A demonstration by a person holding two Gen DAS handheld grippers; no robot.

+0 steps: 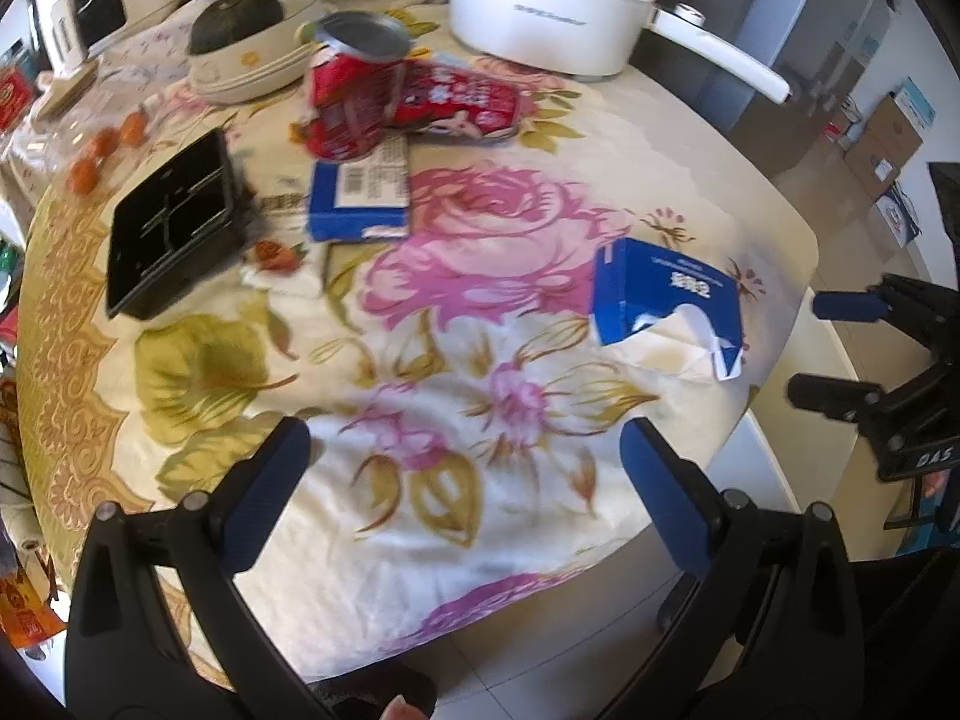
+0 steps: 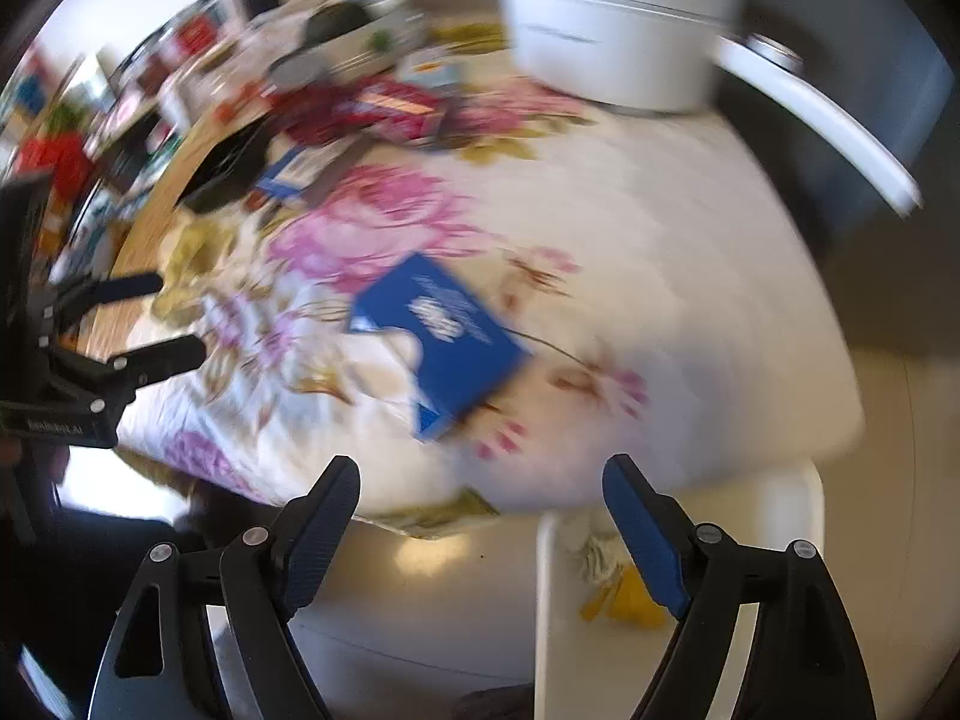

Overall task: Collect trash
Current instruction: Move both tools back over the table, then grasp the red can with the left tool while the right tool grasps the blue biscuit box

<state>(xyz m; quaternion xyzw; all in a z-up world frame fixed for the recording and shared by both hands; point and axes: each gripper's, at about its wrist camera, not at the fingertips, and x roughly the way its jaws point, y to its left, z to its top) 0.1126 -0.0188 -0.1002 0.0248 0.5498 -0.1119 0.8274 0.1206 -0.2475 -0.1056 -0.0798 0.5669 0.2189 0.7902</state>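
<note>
Both grippers are held with fingers spread apart and nothing between them: the left gripper (image 1: 465, 450) above the near table (image 1: 540, 516) edge, the right gripper (image 2: 480, 498) off its corner. Trash is scattered on the floral cloth: a torn blue box (image 1: 666, 300) nearest, a crushed can (image 1: 351, 96), a red wrapper (image 1: 462, 99), another blue carton (image 1: 360, 198) and a black tray (image 1: 174, 222) farther back.

1. The near part of the floral tablecloth (image 1: 456, 498) lies bare, giving open passage from the table edge inward.
2. A torn blue box (image 1: 666, 300) sits alone toward the right edge, with room all around it.
3. Farther in, a crushed red can (image 1: 354, 102), a red wrapper (image 1: 462, 99), a blue carton (image 1: 360, 195) and a black tray (image 1: 174, 228) crowd together.
4. A white pot (image 1: 552, 6) blocks the far side.
</note>
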